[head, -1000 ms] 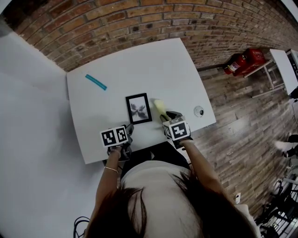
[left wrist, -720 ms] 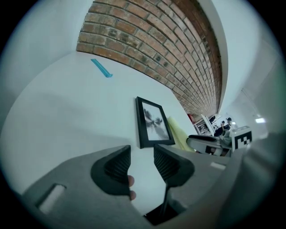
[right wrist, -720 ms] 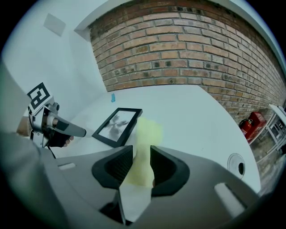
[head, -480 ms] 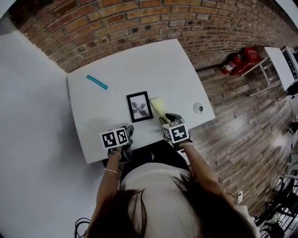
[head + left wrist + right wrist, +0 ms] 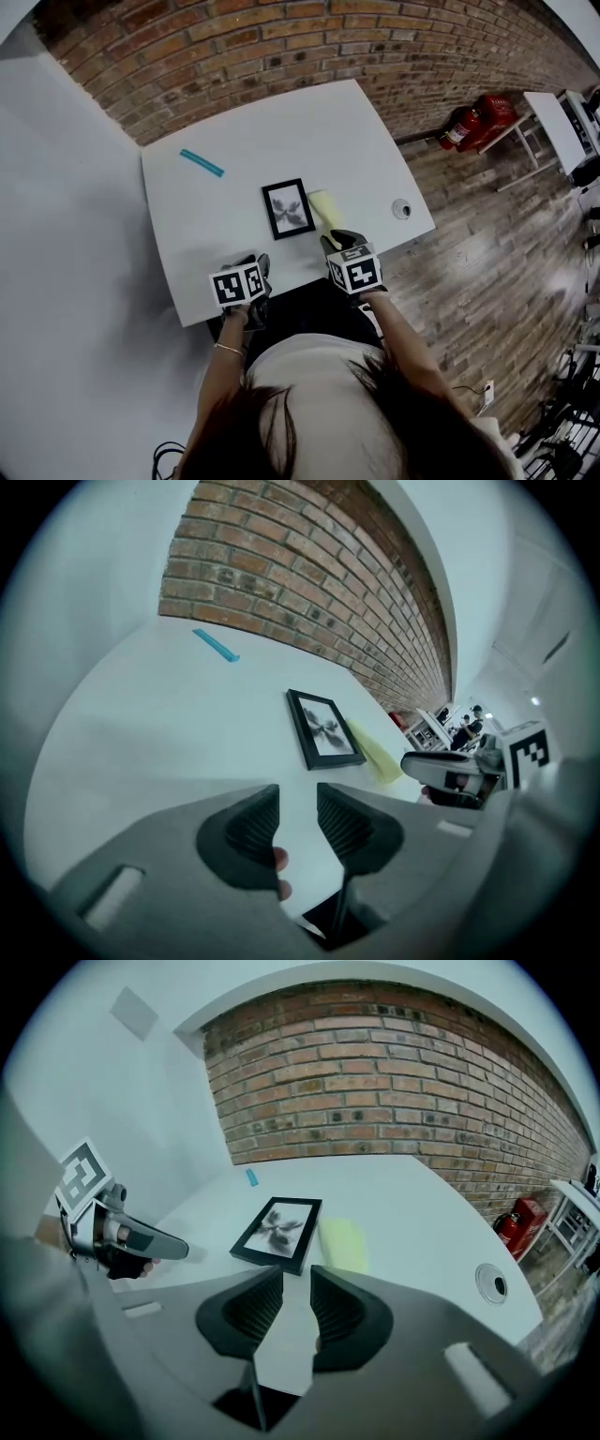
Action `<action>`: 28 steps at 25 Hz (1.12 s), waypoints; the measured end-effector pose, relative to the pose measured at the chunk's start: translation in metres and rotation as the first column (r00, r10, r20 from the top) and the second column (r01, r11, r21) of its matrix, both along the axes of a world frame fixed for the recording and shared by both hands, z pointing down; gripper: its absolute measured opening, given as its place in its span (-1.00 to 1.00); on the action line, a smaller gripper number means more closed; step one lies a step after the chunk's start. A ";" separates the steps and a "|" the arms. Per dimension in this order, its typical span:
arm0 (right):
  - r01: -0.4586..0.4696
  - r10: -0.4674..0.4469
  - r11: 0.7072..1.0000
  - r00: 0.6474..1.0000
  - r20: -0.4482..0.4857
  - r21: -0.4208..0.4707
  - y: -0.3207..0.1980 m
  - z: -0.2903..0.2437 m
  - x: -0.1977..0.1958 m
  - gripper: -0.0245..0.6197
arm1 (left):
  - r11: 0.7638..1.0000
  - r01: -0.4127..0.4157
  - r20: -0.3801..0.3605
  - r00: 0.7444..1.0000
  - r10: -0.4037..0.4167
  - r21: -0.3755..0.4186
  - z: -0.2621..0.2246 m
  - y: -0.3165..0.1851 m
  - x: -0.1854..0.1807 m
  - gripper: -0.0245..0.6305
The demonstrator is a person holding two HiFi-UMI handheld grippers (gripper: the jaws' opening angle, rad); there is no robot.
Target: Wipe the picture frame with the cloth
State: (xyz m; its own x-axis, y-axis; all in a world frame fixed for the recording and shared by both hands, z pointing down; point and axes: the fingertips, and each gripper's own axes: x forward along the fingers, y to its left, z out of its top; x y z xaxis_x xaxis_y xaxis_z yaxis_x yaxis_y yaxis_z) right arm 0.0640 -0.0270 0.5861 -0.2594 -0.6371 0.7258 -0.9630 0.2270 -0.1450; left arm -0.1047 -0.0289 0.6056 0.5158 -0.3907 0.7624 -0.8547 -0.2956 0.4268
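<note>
I hold the grey left gripper [image 5: 298,819] and grey right gripper [image 5: 296,1305] tilted downward; both sets of jaws have just been closing, still gapped, nothing between them.

I count one white table [image 5: 281,122]. On it are one picture frame [image 5: 288,208], one yellow cloth [image 5: 323,206] at the frame's 3 o'clock, one teal strip [image 5: 202,163] at its 10 o'clock, and one round grommet [image 5: 401,209] farther out at 3 o'clock. I hold two grippers: the left gripper [image 5: 298,803] at the frame's 7 o'clock and the right gripper [image 5: 296,1288] at its 5 o'clock. They carry two marker cubes, the left cube [image 5: 236,285] and the right cube [image 5: 355,270], and four jaws in all. Both pairs have just been closing a little, with nothing between them. One fire extinguisher [image 5: 466,127] stands off the table at 2 o'clock. One bracelet [image 5: 225,348] is on my left wrist.
</note>
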 end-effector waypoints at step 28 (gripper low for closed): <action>0.149 -0.153 0.933 0.988 -0.012 0.328 -0.018 -0.116 -0.013 -0.86 | 0.861 0.060 0.093 0.988 -0.124 0.505 -0.131 -0.019 0.003 -0.84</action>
